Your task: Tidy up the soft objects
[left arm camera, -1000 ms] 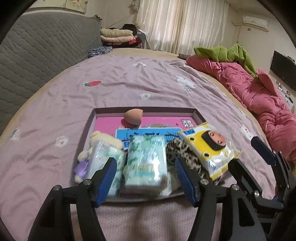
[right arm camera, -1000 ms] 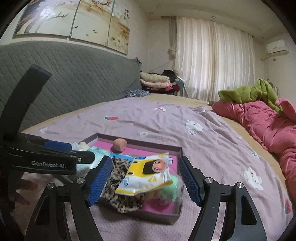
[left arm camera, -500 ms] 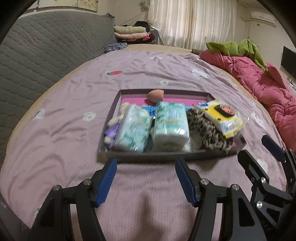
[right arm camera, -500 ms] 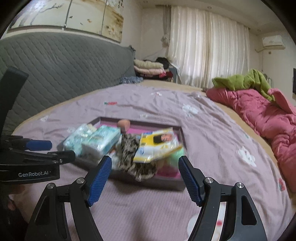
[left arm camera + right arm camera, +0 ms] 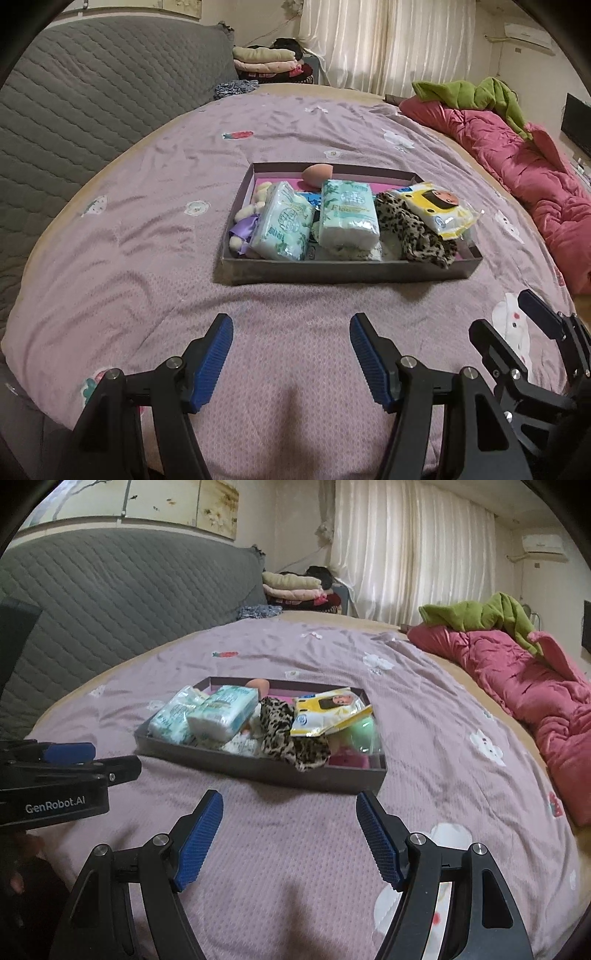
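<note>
The landmark is the shallow dark tray (image 5: 347, 272), which stands on the mauve bedsheet (image 5: 155, 229) in the middle of the bed.

At the left end of the tray, against its left wall, lies a small plush toy (image 5: 246, 221) with a purple ribbon. Just to the right of it a tissue pack (image 5: 282, 223) leans on the toy. Next comes a second tissue pack (image 5: 349, 214), which lies on top of other packets near the middle of the tray. Behind these two, by the far wall of the tray, sits a peach makeup sponge (image 5: 314, 172). To the right of the second pack a leopard-print cloth (image 5: 410, 230) hangs over the near wall of the tray. On the right end, a yellow wipes packet (image 5: 436, 210) rests partly on this cloth and sticks out above the right wall. In the right wrist view a light green soft ball (image 5: 364, 731) shows under this packet, in the right corner of the tray.

Both grippers are in front of the near wall of the tray, above the sheet, and touch nothing. The left gripper (image 5: 291, 354) has its blue pads wide apart and empty. The right gripper (image 5: 290, 836) also has its pads wide apart and empty.

To the right of the tray, well apart, a pink quilt (image 5: 517, 166) lies along the edge of the bed.
</note>
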